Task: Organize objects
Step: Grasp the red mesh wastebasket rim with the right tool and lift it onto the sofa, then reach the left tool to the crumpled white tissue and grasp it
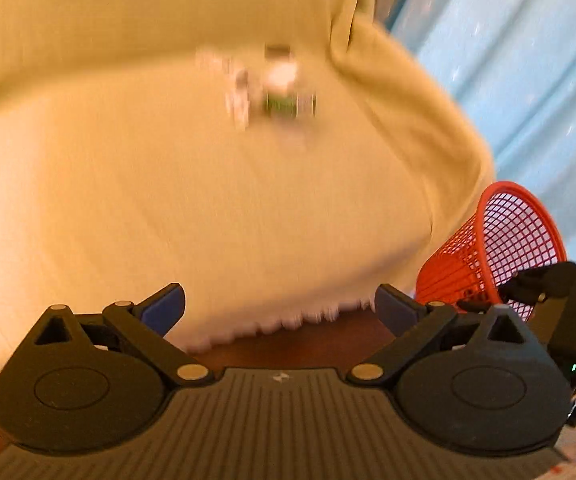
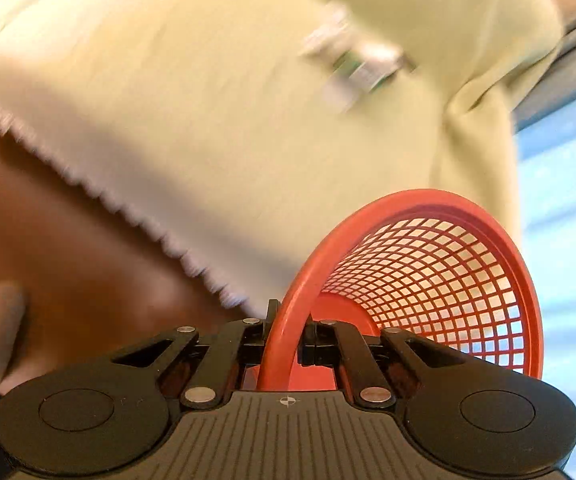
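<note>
A red mesh basket [image 2: 428,276] fills the lower right of the right wrist view, tipped with its mouth toward the camera. My right gripper [image 2: 286,334] is shut on its rim. In the left wrist view the same red mesh basket [image 1: 492,256] hangs at the right edge, with the right gripper's black fingers on its rim. My left gripper [image 1: 280,306] stands open with nothing between its blue-padded fingers. Far off on the cream cloth [image 1: 208,200] lie small blurred objects [image 1: 276,84], one white and green; they show again as small blurred objects [image 2: 360,64] in the right wrist view.
The cream cloth [image 2: 208,120] has a fringed front edge, and brown wooden table [image 2: 68,248] shows below it. Pale blue curtain [image 1: 528,80] hangs at the right. Both views are smeared by motion.
</note>
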Action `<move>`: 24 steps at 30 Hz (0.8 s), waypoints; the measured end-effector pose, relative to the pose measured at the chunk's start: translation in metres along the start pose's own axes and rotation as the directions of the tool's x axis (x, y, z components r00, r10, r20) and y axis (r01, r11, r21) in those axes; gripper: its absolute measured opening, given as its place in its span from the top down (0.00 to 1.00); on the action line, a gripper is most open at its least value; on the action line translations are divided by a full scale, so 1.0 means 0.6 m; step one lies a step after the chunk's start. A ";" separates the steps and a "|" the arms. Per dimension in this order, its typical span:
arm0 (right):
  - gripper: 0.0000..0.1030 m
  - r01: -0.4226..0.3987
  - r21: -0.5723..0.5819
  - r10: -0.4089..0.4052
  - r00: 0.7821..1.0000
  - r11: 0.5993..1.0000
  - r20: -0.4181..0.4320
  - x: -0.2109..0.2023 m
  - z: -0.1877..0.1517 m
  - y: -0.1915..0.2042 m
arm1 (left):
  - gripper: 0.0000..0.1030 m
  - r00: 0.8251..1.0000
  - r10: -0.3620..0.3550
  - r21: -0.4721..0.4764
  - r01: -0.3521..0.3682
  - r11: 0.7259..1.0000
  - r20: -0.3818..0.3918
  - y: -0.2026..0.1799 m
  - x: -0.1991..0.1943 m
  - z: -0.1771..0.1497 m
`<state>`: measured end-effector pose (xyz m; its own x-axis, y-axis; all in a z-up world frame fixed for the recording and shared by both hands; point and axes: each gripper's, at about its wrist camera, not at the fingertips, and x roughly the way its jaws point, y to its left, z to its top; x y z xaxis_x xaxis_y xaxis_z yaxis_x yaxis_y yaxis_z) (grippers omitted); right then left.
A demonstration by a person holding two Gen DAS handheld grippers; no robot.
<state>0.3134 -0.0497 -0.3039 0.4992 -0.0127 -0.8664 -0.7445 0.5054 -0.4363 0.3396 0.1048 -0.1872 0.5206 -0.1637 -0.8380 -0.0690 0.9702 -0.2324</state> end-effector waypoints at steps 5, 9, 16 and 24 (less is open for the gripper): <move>0.97 0.057 -0.019 -0.057 0.998 0.998 0.011 0.027 0.120 -0.078 | 0.03 0.996 0.018 0.027 -0.020 0.999 0.086 0.043 -0.032 0.129; 0.97 0.048 -0.055 -0.051 0.997 0.997 -0.055 0.097 0.169 -0.135 | 0.03 0.994 0.046 -0.012 -0.045 0.999 0.101 0.068 -0.012 0.217; 0.97 0.000 -0.056 -0.013 0.973 0.998 -0.231 0.182 0.182 -0.209 | 0.03 0.994 0.106 -0.073 -0.103 0.992 0.035 0.108 0.075 0.323; 0.98 -0.022 -0.045 0.007 0.949 0.999 -0.315 0.239 0.216 -0.236 | 0.03 0.998 0.063 -0.056 -0.064 0.996 -0.029 0.139 0.145 0.395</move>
<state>0.5479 -0.0110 -0.3349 0.3290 -0.2809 -0.9016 -0.7743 0.4663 -0.4278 0.5808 0.2140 -0.1624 0.4905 -0.1077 -0.8648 -0.1499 0.9671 -0.2054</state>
